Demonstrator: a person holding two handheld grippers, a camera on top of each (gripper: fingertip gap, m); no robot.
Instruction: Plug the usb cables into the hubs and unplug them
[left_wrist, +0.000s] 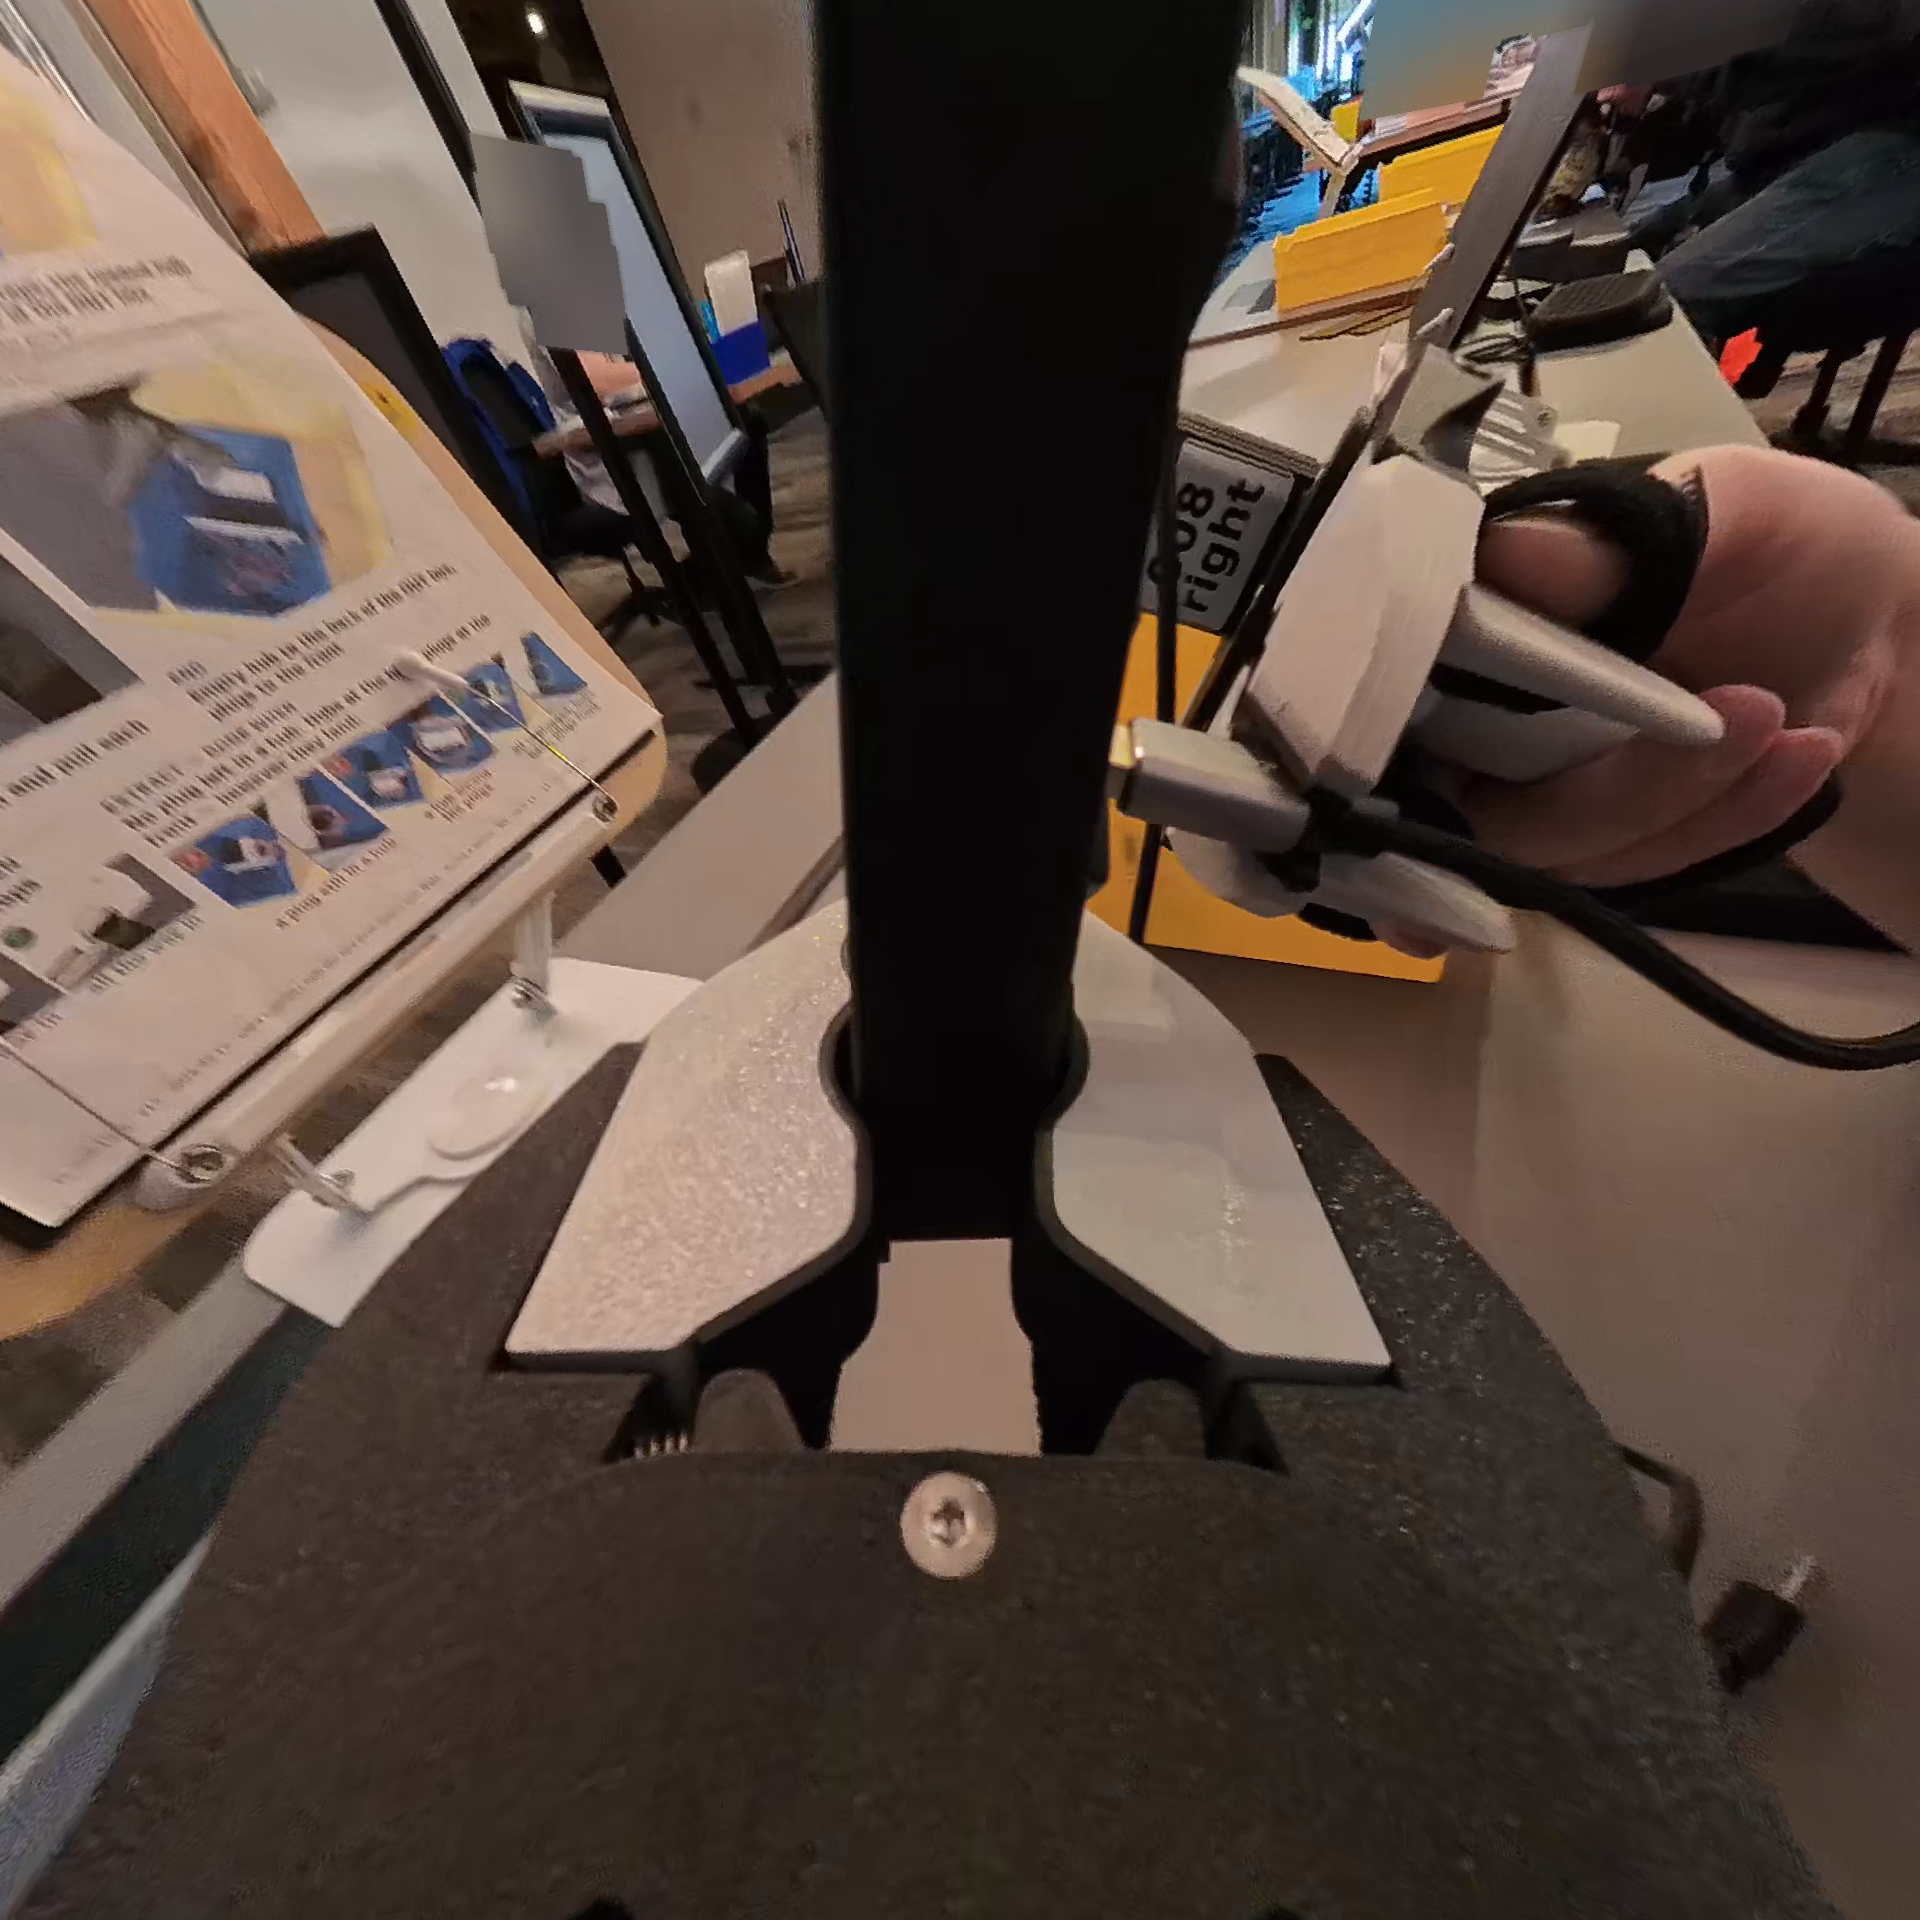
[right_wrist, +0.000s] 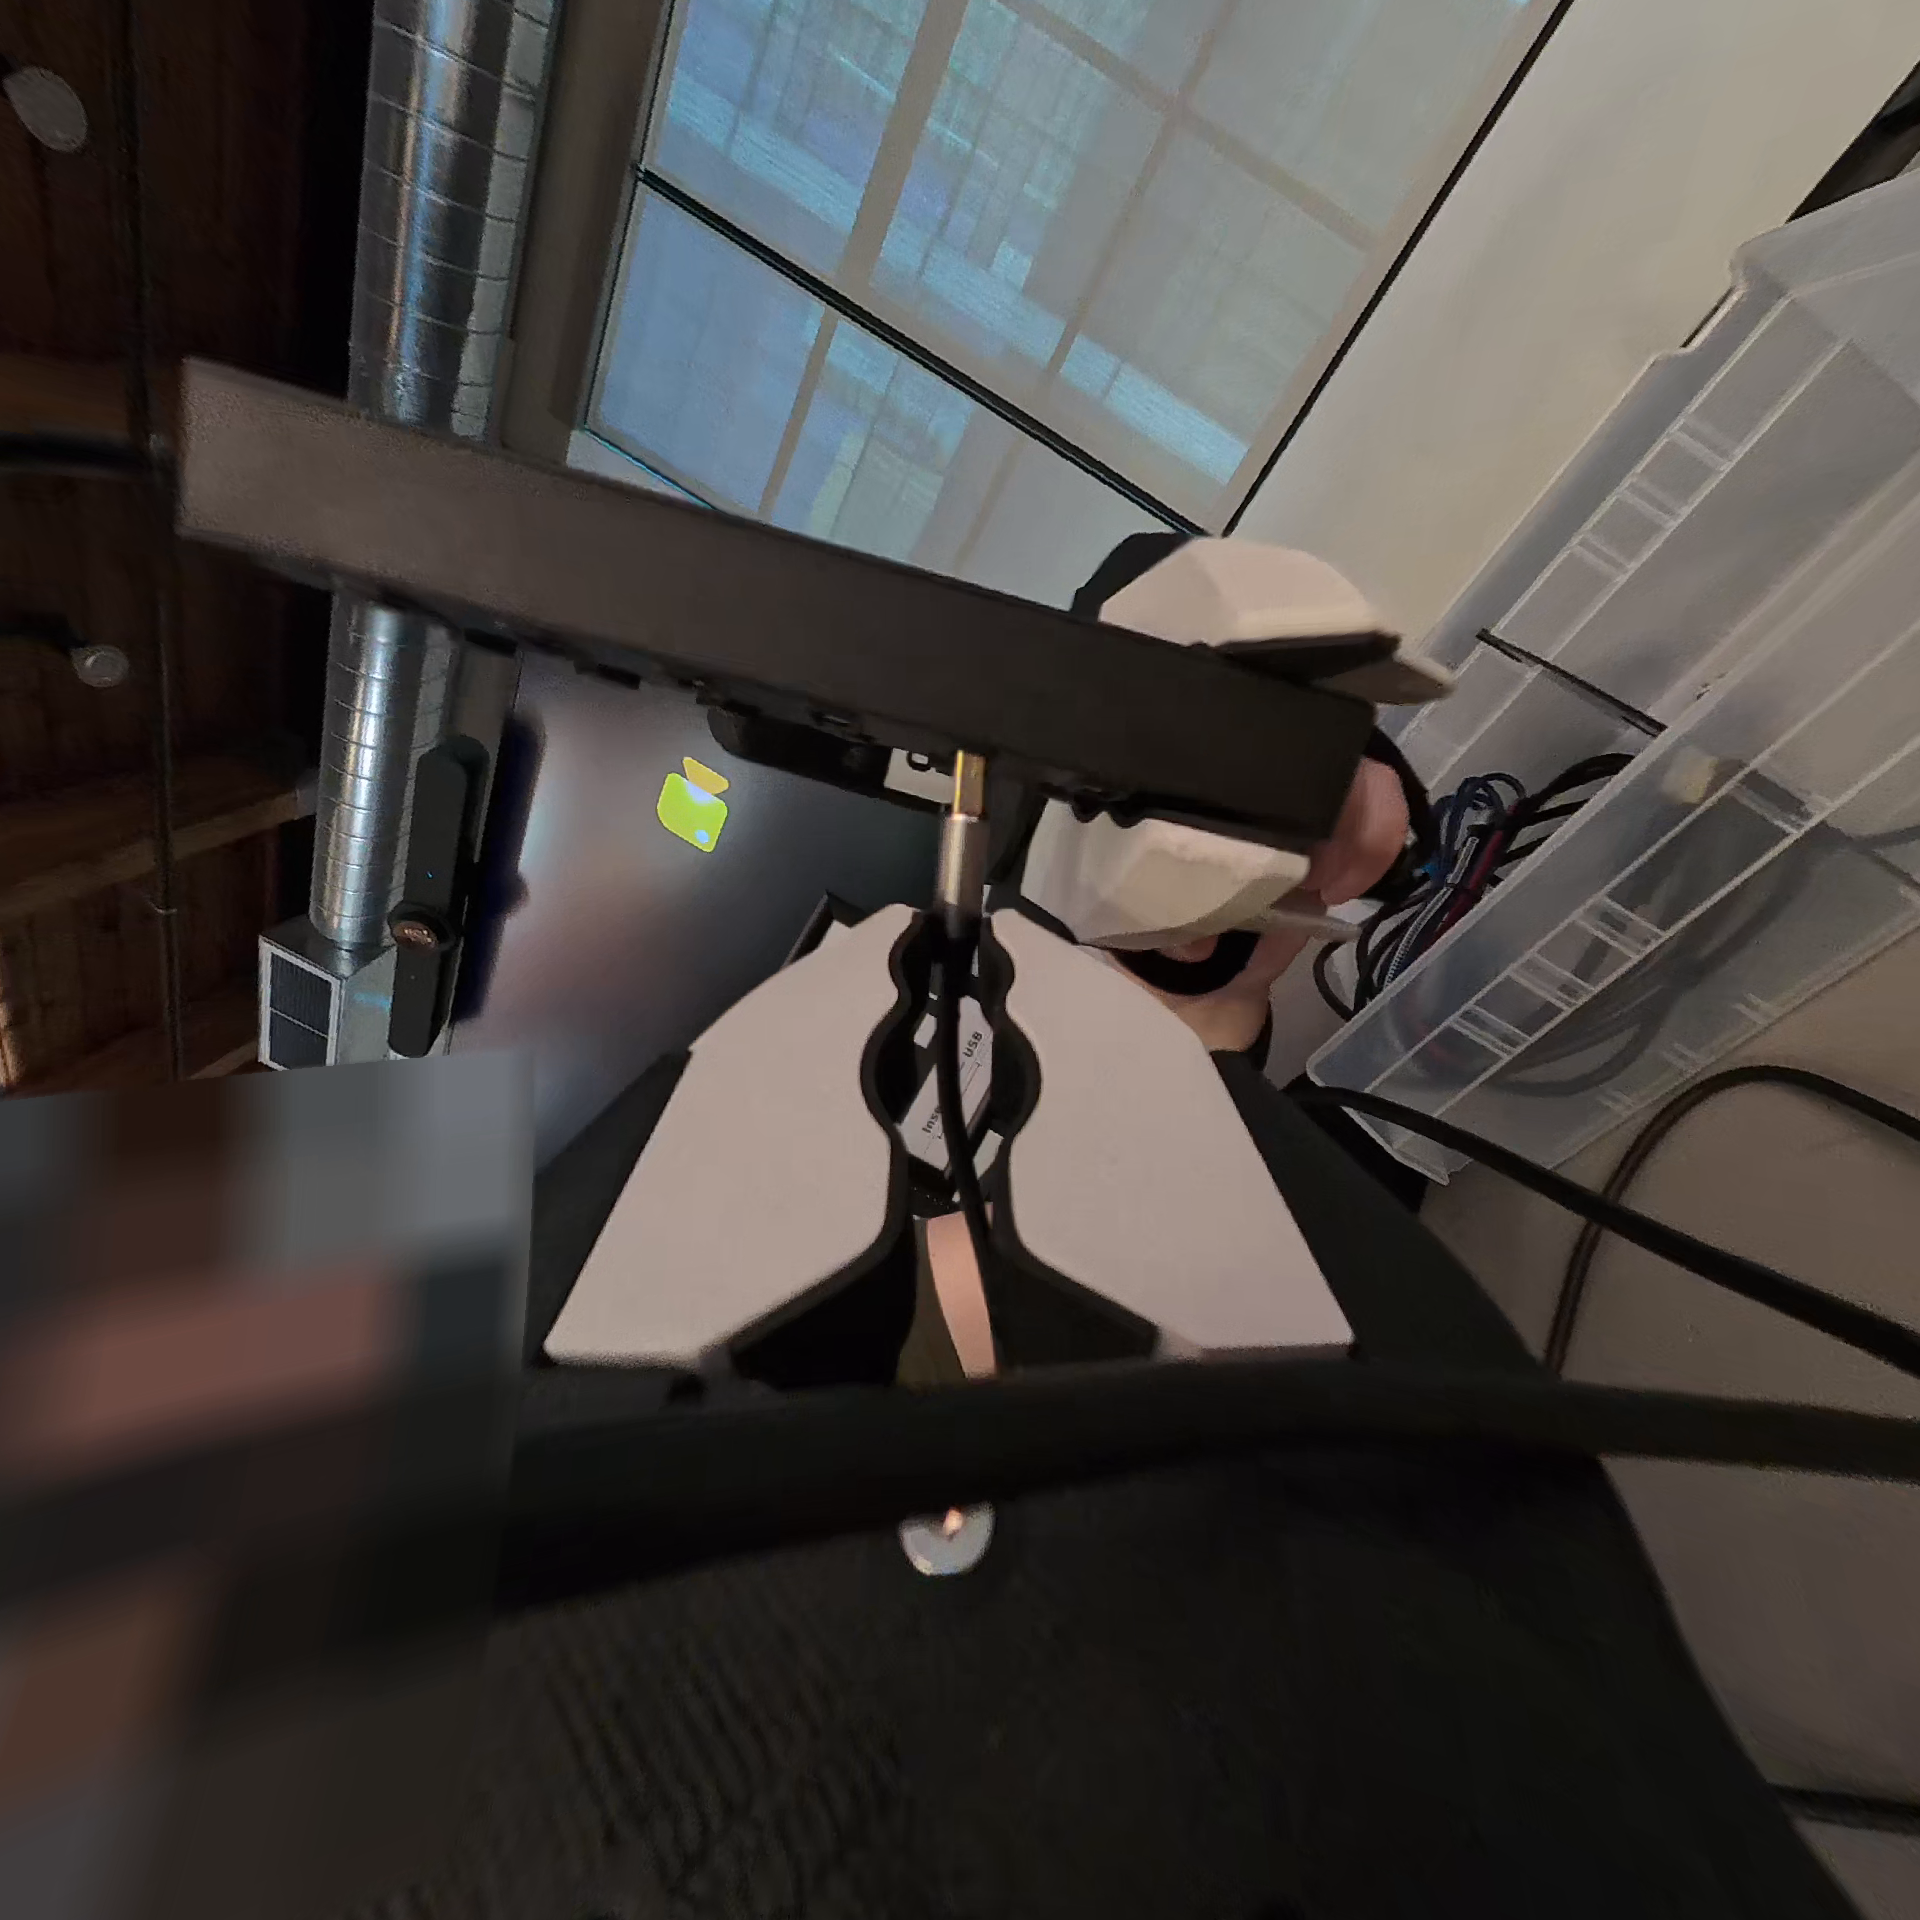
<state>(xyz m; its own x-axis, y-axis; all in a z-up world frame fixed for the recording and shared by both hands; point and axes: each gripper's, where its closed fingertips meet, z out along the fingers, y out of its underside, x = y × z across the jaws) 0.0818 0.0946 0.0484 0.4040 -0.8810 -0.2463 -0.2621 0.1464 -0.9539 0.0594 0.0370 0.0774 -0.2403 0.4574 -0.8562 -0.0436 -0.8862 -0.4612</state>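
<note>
Left gripper (left_wrist: 951, 1049): closed on a long black hub (left_wrist: 1023, 520), its two pale fingers pressed against the bar's sides. In the left wrist view the hub runs from the centre straight up to 12 o'clock and out of frame.

Right gripper (right_wrist: 951, 940): clamped on the dark cable (right_wrist: 961, 1101) just behind a silver usb plug (right_wrist: 961, 847), the fingertips nearly meeting around it. The plug points to 12 o'clock in the right wrist view.

Plug and hub: in the right wrist view the plug's gold tip touches the underside edge of the hub, which crosses the frame from 9 o'clock toward 3 o'clock. How deep it sits in a port cannot be told.

Same pair from the left wrist view: the right gripper sits at 3 o'clock, held by a hand (left_wrist: 1714, 675), with the silver plug aimed at the hub's right edge.

Left side: a slanted instruction board (left_wrist: 291, 675) on a white stand fills 9 to 10 o'clock, near the hub but apart from it.

Right side: a yellow box (left_wrist: 1195, 914) stands at 3 o'clock behind the plug; the bare tabletop (left_wrist: 1558, 1195) spreads toward 4 o'clock, crossed by the cable.

Far edge, right wrist view: a clear plastic bin (right_wrist: 1662, 727) of tangled cables at 2 to 3 o'clock, close behind the left gripper's fingers.
</note>
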